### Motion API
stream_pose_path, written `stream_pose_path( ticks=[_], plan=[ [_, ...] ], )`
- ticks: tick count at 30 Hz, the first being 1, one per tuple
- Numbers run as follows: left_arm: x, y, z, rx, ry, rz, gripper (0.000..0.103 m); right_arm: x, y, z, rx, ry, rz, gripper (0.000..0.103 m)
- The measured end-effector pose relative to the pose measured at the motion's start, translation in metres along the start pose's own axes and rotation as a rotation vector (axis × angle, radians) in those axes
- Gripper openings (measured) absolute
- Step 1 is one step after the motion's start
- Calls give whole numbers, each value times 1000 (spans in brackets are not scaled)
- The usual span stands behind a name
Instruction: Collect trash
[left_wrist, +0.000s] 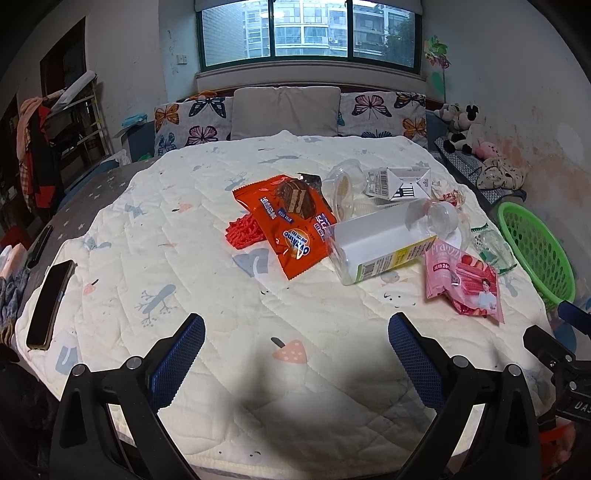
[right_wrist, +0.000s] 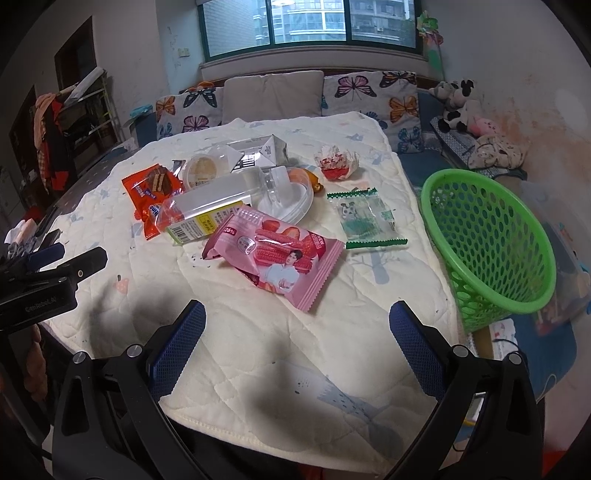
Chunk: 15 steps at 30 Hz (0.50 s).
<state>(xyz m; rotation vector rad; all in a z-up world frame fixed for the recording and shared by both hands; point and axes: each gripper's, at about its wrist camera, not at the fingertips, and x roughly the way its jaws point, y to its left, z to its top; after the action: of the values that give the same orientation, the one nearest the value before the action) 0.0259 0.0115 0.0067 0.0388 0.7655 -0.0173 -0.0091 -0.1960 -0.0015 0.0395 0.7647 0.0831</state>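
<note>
Trash lies in a heap on a cream quilted pad (left_wrist: 207, 258) (right_wrist: 332, 332). An orange snack bag (left_wrist: 291, 221) (right_wrist: 151, 192) is at the left of the heap. A clear plastic bottle (left_wrist: 384, 240) (right_wrist: 218, 203) lies on its side in the middle. A pink wrapper (left_wrist: 465, 284) (right_wrist: 273, 254) is nearest the right gripper. A green-edged clear wrapper (right_wrist: 365, 218) (left_wrist: 491, 247), a folded carton (left_wrist: 399, 182) (right_wrist: 255, 153) and a crumpled paper (right_wrist: 338, 162) lie beyond. My left gripper (left_wrist: 295, 332) and right gripper (right_wrist: 297, 319) both hang open and hold nothing, short of the heap.
A green mesh basket (right_wrist: 491, 236) (left_wrist: 535, 251) stands tilted at the pad's right edge. A phone (left_wrist: 50, 306) lies at the left edge. Butterfly cushions (left_wrist: 192, 122) and soft toys (right_wrist: 461, 107) sit at the back under a window.
</note>
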Motion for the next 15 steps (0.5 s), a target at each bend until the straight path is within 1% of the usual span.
stream_pose_path(
  ticks=[15],
  plan=[
    [5, 5, 18, 5, -15, -5, 96, 9, 3, 12, -8, 5, -1, 99]
  ],
)
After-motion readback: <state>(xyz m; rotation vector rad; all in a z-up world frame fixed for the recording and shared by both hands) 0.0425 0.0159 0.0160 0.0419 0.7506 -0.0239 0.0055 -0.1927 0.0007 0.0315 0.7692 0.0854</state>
